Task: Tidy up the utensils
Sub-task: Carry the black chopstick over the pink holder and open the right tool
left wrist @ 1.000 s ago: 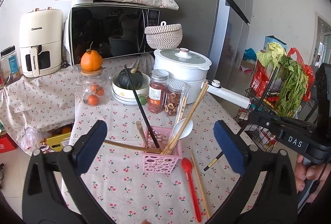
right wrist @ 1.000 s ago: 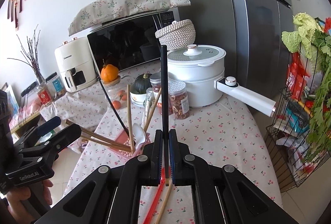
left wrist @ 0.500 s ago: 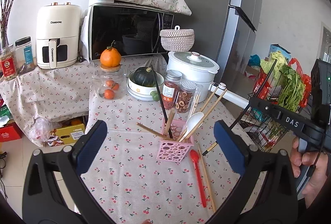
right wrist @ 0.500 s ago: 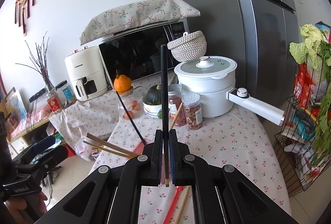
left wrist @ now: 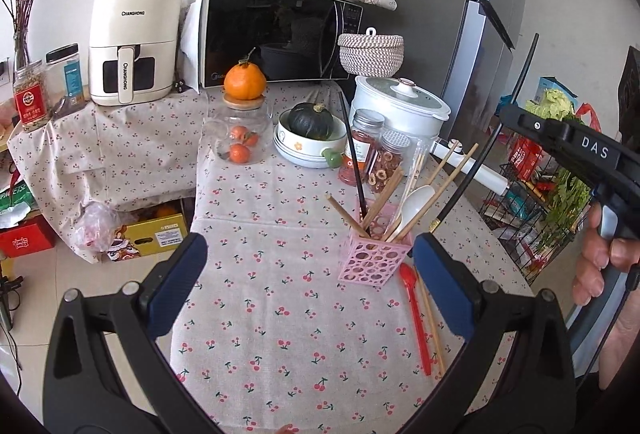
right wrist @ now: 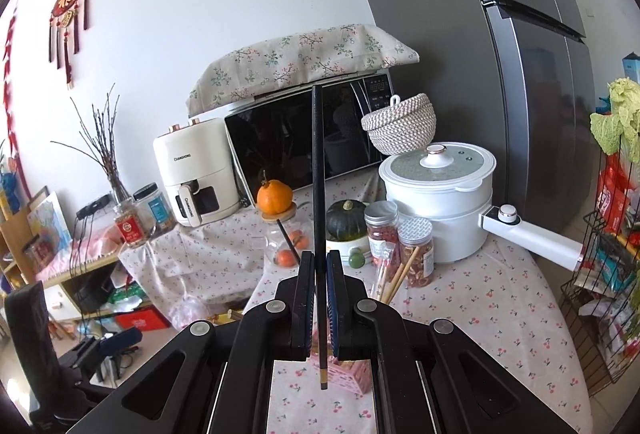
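My right gripper (right wrist: pixel 319 300) pinches a black chopstick (right wrist: pixel 318 218); left gripper (left wrist: pixel 308 286) gapes empty. Pink holder (left wrist: pixel 374 257) mostly filled; red spoon (left wrist: pixel 416 318) and wooden chopstick (left wrist: pixel 431 322) remain near the table's right edge.

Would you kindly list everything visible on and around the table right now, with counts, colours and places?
utensil holder: one, pink, on the tablecloth, holding wooden chopsticks, a white spoon and a black chopstick.
red spoon: one, flat on the cloth right of the holder.
loose wooden chopstick: one, tan, beside the red spoon.
held black chopstick: one, above the holder.
spice jars: two, clear, behind the holder.
bowl with squash: white bowl, dark green squash.
glass jar: one, an orange on its lid.
cooker pot: one, white.
microwave: one, black.
air fryer: one, cream.
left hand-held gripper: open.
right hand-held gripper: shut on the held black chopstick.
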